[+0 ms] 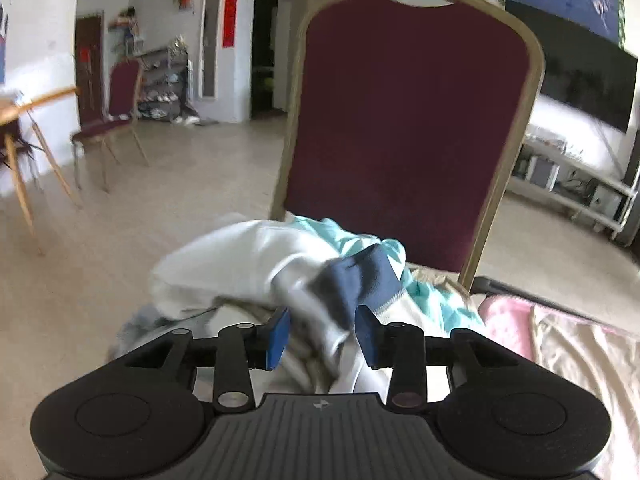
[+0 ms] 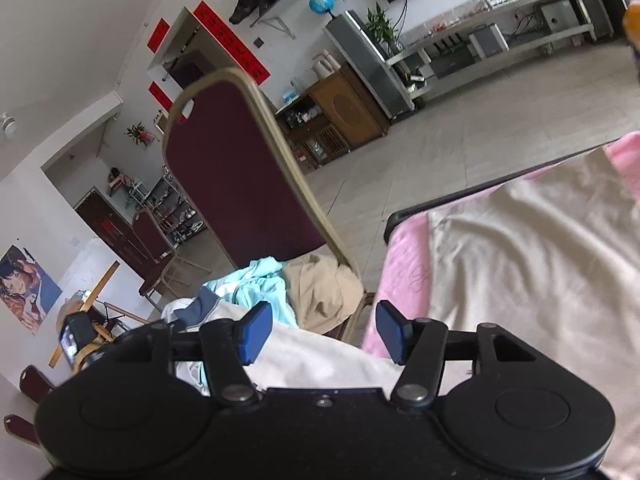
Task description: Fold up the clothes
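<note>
A heap of clothes lies on the seat of a maroon chair (image 1: 400, 120). On top is a white garment (image 1: 240, 264) with a navy cuff (image 1: 364, 276). A teal garment (image 1: 424, 292) lies behind it, and a beige one (image 2: 320, 284) shows in the right wrist view. My left gripper (image 1: 323, 336) is open, and blurred white cloth runs loosely between its blue pads (image 1: 278, 338). My right gripper (image 2: 323, 331) is open above a white garment (image 2: 320, 360), its pads gripping nothing. To the right, a beige cloth (image 2: 520, 248) is spread on a pink blanket (image 2: 404, 248).
The chair back rises straight ahead of the left gripper. A second maroon chair (image 1: 120, 92) and a wooden table (image 1: 36, 100) stand far left. A low shelf unit (image 1: 576, 176) lines the right wall, and a wooden cabinet (image 2: 340, 108) stands beyond the chair. Tiled floor surrounds them.
</note>
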